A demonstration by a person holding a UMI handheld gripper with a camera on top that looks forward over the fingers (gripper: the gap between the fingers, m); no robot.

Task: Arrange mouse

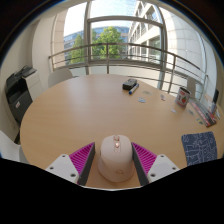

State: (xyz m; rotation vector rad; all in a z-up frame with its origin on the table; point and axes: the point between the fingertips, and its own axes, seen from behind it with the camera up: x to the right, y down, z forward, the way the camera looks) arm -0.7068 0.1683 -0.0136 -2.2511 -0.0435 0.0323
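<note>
A pale pink-white mouse (115,160) with a small scroll wheel sits between my fingers, its sides touching both magenta pads. My gripper (115,165) is shut on it and holds it above the near edge of the round wooden table (90,115). The left pad (80,158) and right pad (146,158) flank the mouse. A blue patterned mat (200,146) lies on the table ahead and to the right of the fingers.
A small dark object (131,86) lies at the table's far side. Several small items (184,97) stand at the far right edge. A black device (18,95) stands left of the table. Large windows and a railing lie beyond.
</note>
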